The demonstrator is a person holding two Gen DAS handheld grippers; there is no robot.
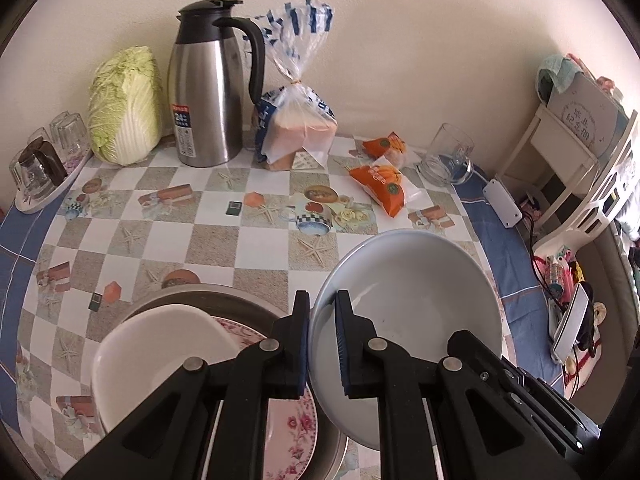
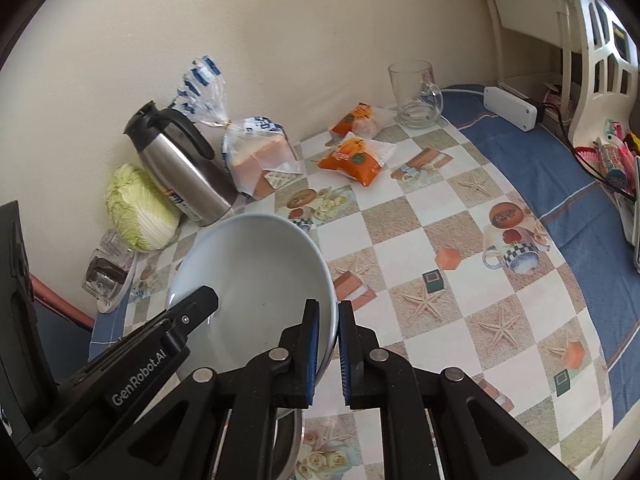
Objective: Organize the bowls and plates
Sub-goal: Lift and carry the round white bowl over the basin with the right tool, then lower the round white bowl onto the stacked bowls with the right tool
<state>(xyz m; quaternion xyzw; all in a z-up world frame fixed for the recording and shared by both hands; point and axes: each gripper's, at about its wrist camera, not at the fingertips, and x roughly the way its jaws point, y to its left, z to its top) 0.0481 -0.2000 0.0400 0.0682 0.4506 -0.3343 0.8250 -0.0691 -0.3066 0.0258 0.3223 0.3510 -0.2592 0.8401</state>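
Held bowl: a pale grey-white bowl [image 1: 408,312] hangs tilted above the bench [image 1: 224,240], carried by both tools at once.
Left tool [image 1: 322,344]: clamped tight on the bowl's rim at about 9 o'clock of the bowl; one pad inside, one outside.
Right tool [image 2: 329,348]: pinched on the opposite rim, at about 3 o'clock of the bowl in its own view.
Why two grips: likely to keep a wide, smooth bowl from swinging or slipping while it is carried.
Waiting stack: a white squarish bowl [image 1: 160,356] rests on a floral plate [image 1: 292,432] inside a metal basin [image 1: 192,296], at 7 o'clock of the held bowl.
Back of bench: cabbage [image 1: 124,108], steel jug [image 1: 208,92], bread bag [image 1: 296,128], orange snack packs [image 1: 380,184] and glass mug [image 1: 448,156], at 10 to 1 o'clock, well apart.
Hidden: the tool bodies cover the stack's near edge; the bowl's underside cannot be seen.
Unclear: where the bowl is meant to go.
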